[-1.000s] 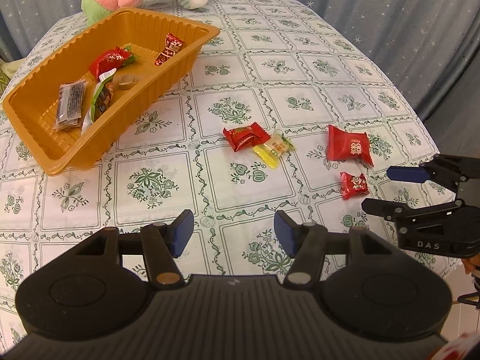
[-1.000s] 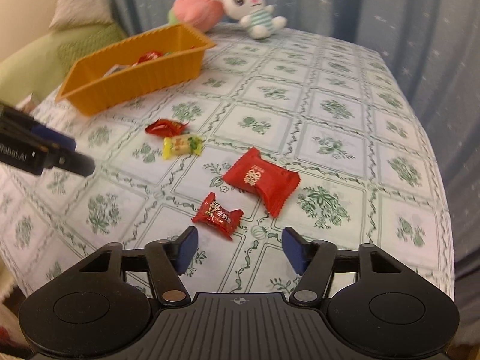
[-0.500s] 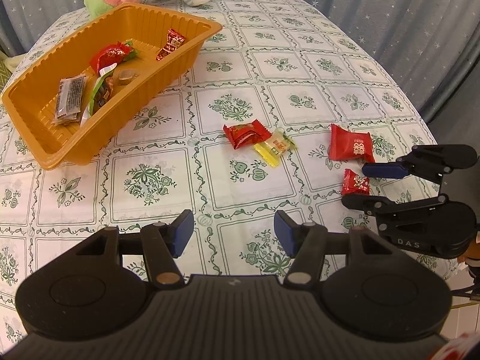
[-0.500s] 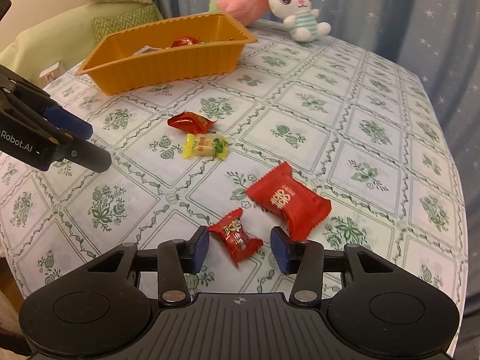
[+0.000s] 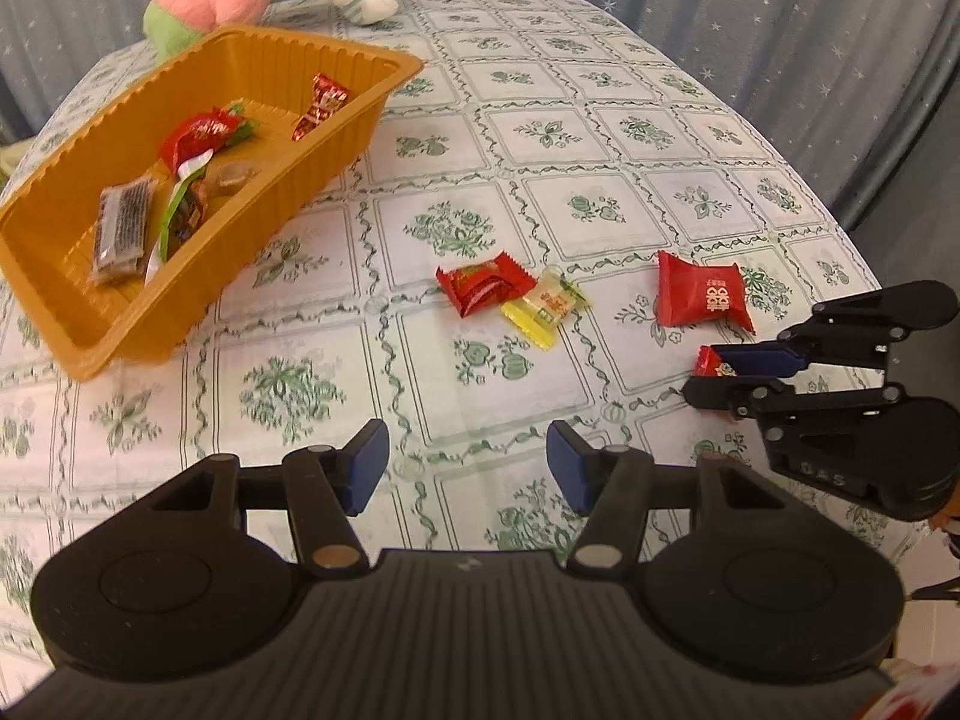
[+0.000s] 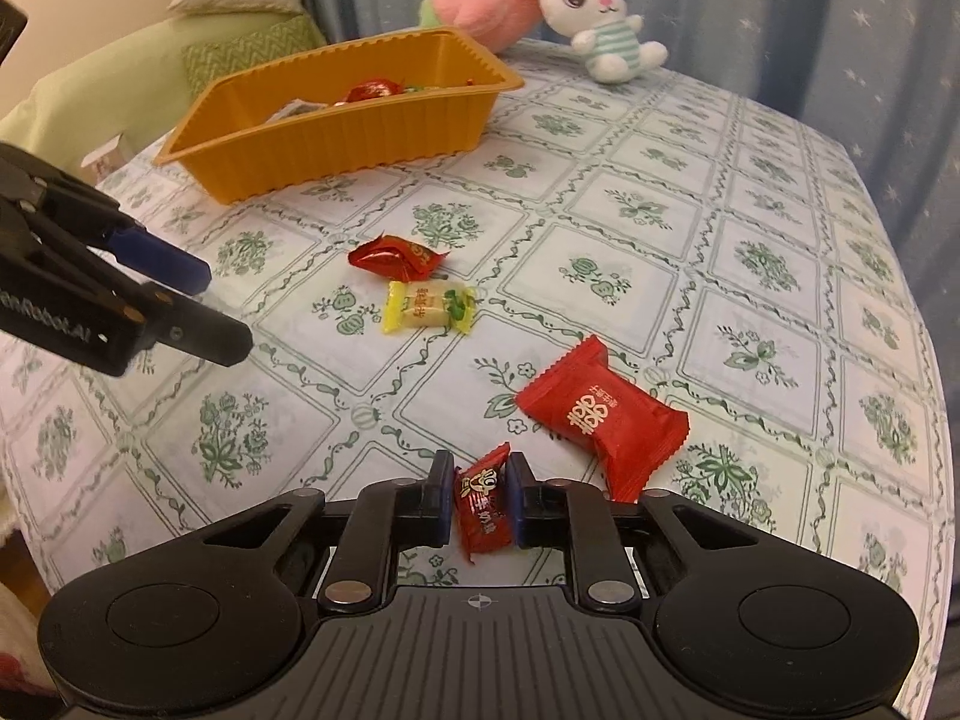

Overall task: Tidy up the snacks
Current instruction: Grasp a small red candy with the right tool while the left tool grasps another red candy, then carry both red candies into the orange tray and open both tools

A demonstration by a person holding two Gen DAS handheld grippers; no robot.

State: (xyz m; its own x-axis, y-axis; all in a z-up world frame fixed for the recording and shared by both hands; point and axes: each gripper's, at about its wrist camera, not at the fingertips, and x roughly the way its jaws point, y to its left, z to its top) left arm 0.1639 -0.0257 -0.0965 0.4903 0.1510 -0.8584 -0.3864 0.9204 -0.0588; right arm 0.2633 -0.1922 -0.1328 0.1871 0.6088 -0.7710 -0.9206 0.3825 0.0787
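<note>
My right gripper (image 6: 479, 501) is shut on a small red candy (image 6: 482, 507), its blue pads pressing both sides of the wrapper just above the tablecloth. Seen in the left wrist view, the same gripper (image 5: 714, 375) pinches that small red candy (image 5: 708, 362) at the table's right side. A larger red packet (image 6: 600, 414) lies just beyond it. A yellow candy (image 6: 427, 306) and a red wrapped candy (image 6: 396, 257) lie mid-table. My left gripper (image 5: 467, 462) hovers open over bare cloth, holding nothing. The orange tray (image 5: 336, 138) holds several snacks.
A white plush rabbit (image 6: 591, 21) and a pink plush toy (image 6: 474, 6) sit at the table's far edge behind the tray. Blue star-patterned curtains (image 6: 780, 12) hang around. A green cushion (image 6: 240, 48) lies off the table on the left. The table edge runs close on the right.
My right gripper came down over the small red candy and its jaws closed onto it. The left gripper stayed open and nearly still.
</note>
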